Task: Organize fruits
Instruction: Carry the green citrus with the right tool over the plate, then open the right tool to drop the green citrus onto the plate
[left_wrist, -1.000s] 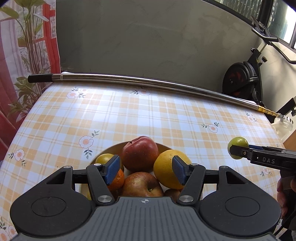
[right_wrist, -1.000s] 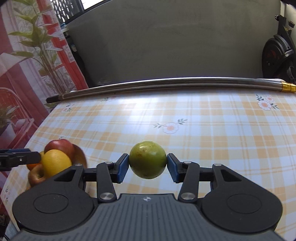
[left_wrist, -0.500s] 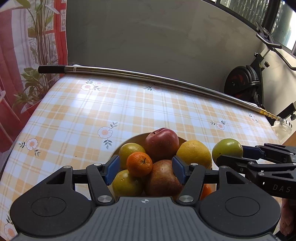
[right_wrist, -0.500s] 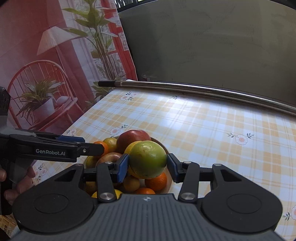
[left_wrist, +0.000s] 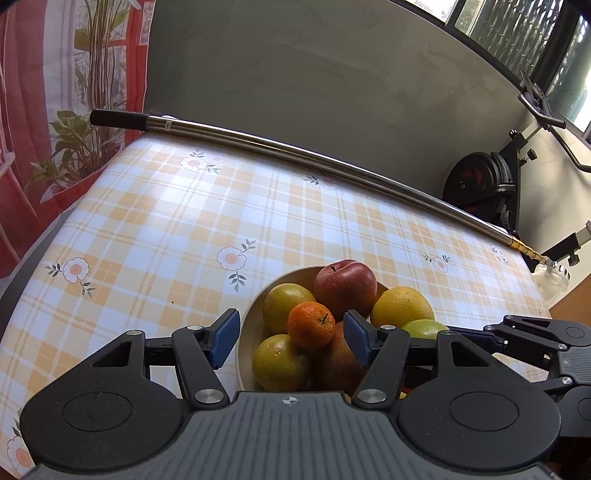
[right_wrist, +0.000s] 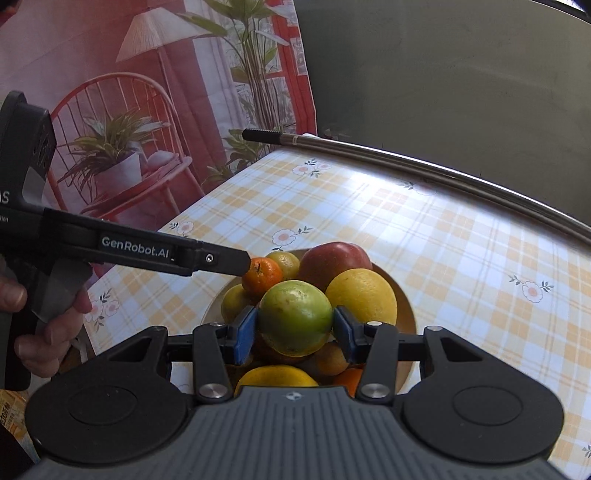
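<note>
I've swung the right gripper over the heaped cream fruit bowl, jaws still pinching the round green fruit. Left gripper spread, empty. Release next.

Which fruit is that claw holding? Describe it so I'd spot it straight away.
Find the bowl of fruit on the checked tablecloth. Just above the pile, the right claw pinches a green fruit between blue pads. It is the only round green one that is held; its neighbours are red, yellow and orange.

Glossy checked tablecloth, brushed metal pole, matt black plastic claw
</note>
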